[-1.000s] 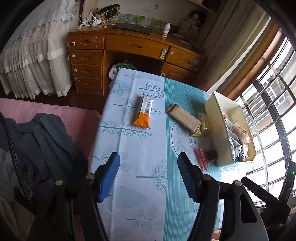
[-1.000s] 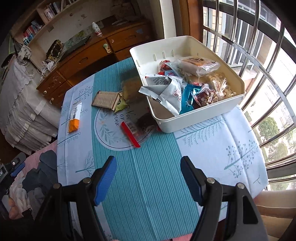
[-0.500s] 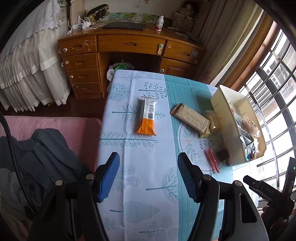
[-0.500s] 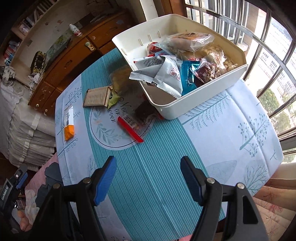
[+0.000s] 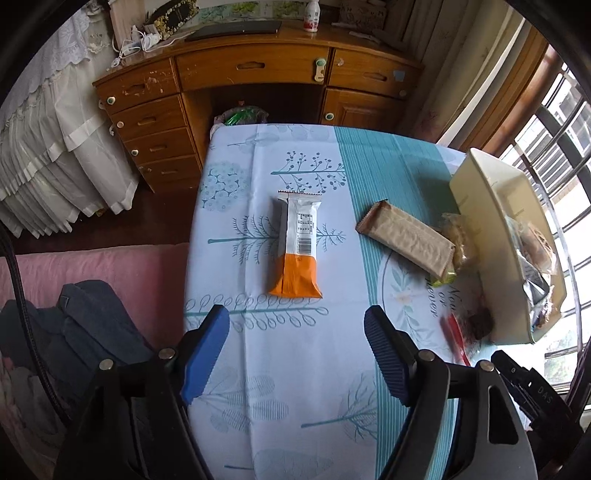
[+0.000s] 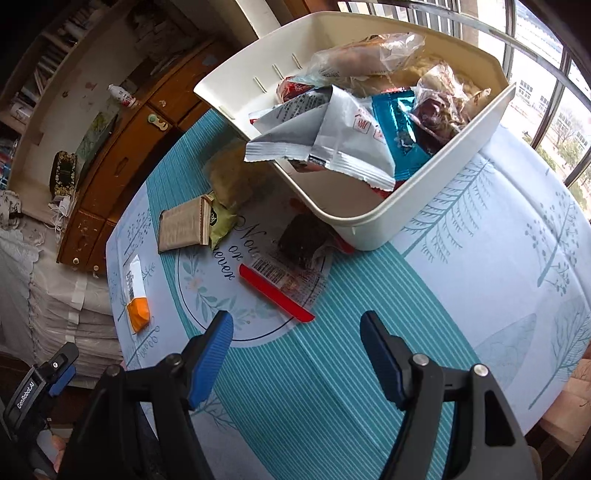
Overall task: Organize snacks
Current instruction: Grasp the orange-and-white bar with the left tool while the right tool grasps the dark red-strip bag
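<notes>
Over the last second the left gripper [image 5: 296, 354] advanced over the table until the orange-and-white snack pack [image 5: 298, 245] sat larger at frame centre, just above its spread fingers. The right gripper [image 6: 296, 356] closed in on the white bin [image 6: 373, 225], which grew and slid toward the upper right, while the red-edged packet [image 6: 275, 291] came nearer its fingertips.

Wooden desk [image 5: 255, 70] with a white bottle [image 5: 311, 20], dark clothes [image 5: 85, 325] on pink bedding [image 5: 110, 262], barred window [image 6: 546, 74].
</notes>
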Demonstrator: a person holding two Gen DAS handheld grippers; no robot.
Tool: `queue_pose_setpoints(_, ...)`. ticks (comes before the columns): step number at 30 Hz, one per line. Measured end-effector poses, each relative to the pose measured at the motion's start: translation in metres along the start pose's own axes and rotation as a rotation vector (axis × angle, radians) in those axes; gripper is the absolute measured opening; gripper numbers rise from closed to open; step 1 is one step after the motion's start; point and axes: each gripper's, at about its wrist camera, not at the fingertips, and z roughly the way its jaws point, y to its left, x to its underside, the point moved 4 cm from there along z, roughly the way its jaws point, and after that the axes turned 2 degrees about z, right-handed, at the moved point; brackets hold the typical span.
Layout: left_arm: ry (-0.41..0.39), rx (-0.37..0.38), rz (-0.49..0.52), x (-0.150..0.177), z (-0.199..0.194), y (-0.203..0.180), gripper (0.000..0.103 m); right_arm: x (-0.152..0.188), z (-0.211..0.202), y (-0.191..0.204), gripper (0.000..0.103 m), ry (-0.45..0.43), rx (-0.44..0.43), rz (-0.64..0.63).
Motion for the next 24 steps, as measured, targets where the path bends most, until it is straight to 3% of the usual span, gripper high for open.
queue_pose_setpoints(11, 0.093, -0.042, -0.031, -0.025, 0.077, 0.006, 0.075, -0.001, 0.048, 0.014, 0.066, 0.005, -0.006, 0.057)
queue_pose_setpoints(24, 0.125, -0.077, -0.056, -0.04, 0.115, 0.009, 0.075, -0.013, 0.058, 0.025, 0.065, -0.046, 0.053, 0.053)
